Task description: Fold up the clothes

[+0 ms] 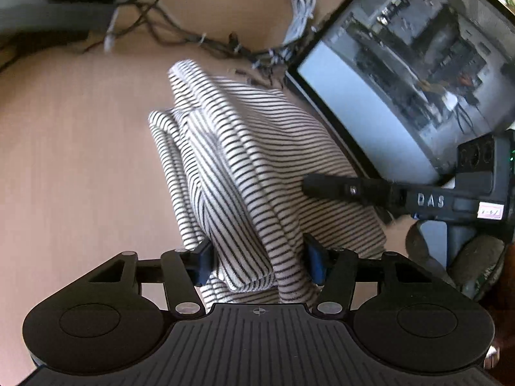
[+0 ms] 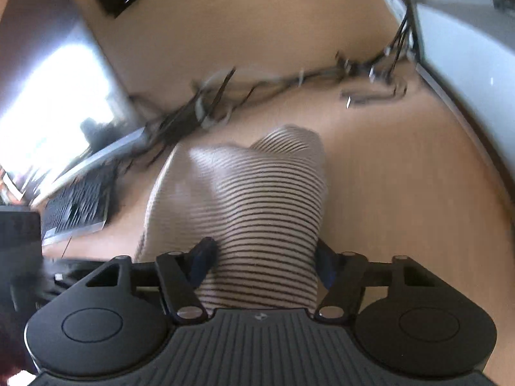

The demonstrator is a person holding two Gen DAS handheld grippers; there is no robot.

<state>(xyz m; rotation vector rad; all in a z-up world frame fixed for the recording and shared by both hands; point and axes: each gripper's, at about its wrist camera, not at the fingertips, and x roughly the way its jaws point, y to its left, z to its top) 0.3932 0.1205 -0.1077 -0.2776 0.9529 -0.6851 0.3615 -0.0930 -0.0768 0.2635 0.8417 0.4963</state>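
In the left wrist view, bare desk [image 1: 70, 160] fills the left side. At centre lies the striped top [image 1: 244, 160], bunched in folds, its near end between the left claw's [image 1: 257, 257] blue pads, which are half closed and press on a thick fold. At right, the right claw's [image 1: 325, 188] finger lies on the cloth below a monitor [image 1: 402, 80].

In the right wrist view a keyboard [image 2: 77, 206] sits left; the top [image 2: 257, 199] at centre is pinched in the half-closed right claw [image 2: 262, 257].

Light wooden desk [image 1: 80, 167]; striped garment [image 1: 244, 160], cable tangle [image 1: 193, 35], monitor [image 1: 402, 74], keyboard [image 2: 77, 206] on it.
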